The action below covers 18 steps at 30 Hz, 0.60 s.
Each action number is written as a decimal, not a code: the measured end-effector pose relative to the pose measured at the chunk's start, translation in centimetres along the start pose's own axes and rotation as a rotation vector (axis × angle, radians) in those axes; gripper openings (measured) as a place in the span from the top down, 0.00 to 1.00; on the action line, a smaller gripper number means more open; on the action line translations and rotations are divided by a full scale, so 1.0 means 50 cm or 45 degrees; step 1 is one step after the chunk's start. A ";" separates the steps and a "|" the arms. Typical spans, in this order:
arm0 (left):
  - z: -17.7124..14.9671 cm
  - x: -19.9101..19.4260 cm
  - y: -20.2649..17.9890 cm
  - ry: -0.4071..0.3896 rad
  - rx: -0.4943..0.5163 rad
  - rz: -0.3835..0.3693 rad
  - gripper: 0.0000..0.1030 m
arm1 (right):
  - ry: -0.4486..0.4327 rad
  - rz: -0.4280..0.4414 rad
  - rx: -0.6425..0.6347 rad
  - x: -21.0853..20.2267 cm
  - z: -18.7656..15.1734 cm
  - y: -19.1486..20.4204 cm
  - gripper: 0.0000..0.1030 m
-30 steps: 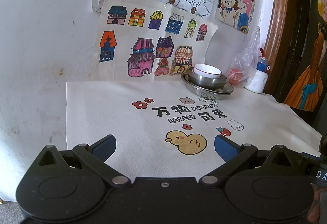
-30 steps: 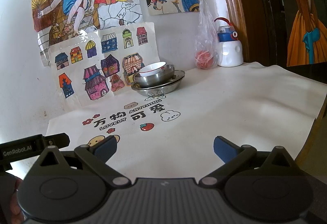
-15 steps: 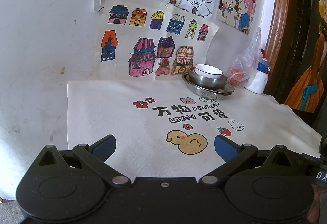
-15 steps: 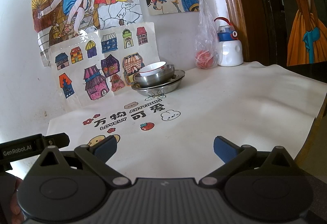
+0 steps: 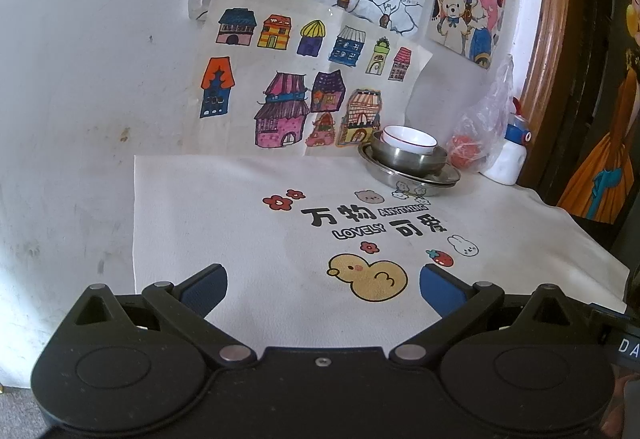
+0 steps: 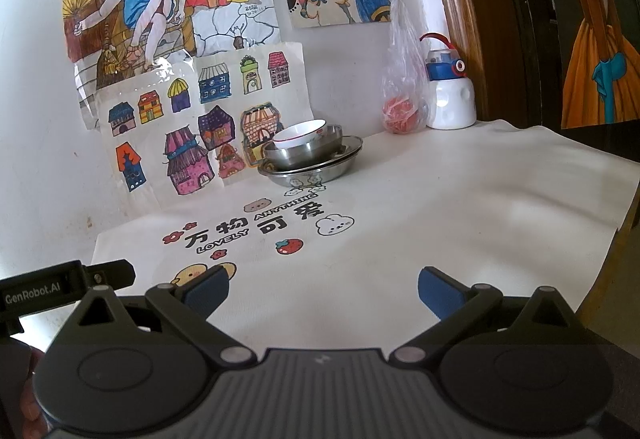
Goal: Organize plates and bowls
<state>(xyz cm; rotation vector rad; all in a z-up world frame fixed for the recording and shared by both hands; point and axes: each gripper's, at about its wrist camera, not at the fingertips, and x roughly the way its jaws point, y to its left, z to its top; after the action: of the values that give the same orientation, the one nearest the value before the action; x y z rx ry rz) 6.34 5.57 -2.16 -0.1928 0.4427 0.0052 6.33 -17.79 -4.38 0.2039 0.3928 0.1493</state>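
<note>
Nothing has really moved since a second ago, honestly: both of your grippers sit where they were and the dish pile hasn't shifted.

Going left to right: your left gripper (image 5: 323, 281) is spread wide with nothing between the blue pads, held low and roughly level over the near edge of the printed cloth (image 5: 224, 223), aimed toward the wall. Your right gripper (image 6: 323, 289) is the same story, jaws wide apart and empty, low at the front of the cloth, angled toward the back corner.

The stack is well apart from both, at the back by the wall: a white bowl (image 6: 299, 134) nested in a steel bowl (image 6: 306, 155), which sits on the steel plates (image 6: 316, 171). Just to its right are a plastic bag (image 6: 402, 95) and a white bottle (image 6: 450, 101).

What could bite you, I reckon: the white bowl sits a bit tilted, so bumping the stack might rattle it out. Smooth steel rims could slip from the pads. Dragging anything might bunch the loose cloth, and a wide reach on the right could clip the bag or bottle.
</note>
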 end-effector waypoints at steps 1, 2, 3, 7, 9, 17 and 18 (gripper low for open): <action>0.000 -0.001 0.000 -0.001 -0.001 0.000 0.01 | 0.000 0.000 0.000 0.000 0.000 0.000 0.00; 0.000 -0.002 0.000 -0.001 -0.003 0.000 0.01 | -0.001 -0.001 0.000 0.000 0.000 0.001 0.00; 0.000 -0.002 0.000 -0.001 -0.003 0.000 0.01 | -0.001 -0.001 0.001 0.000 0.000 0.000 0.00; 0.000 -0.003 0.000 0.000 -0.004 -0.001 0.01 | 0.000 -0.001 0.001 0.000 0.000 0.000 0.00; 0.000 -0.002 0.000 0.000 -0.003 -0.001 0.01 | -0.001 0.000 0.001 0.000 0.000 0.000 0.00; -0.001 -0.003 -0.003 0.014 -0.009 -0.007 0.01 | 0.000 -0.001 0.001 0.001 0.000 0.001 0.00; 0.000 -0.002 -0.004 0.022 -0.011 -0.008 0.01 | 0.001 0.000 0.001 0.001 0.000 0.002 0.00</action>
<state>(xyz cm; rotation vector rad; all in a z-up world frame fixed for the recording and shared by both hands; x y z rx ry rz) 6.27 5.40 -2.08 -0.2029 0.4591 -0.0006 6.35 -17.66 -4.38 0.2046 0.3934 0.1489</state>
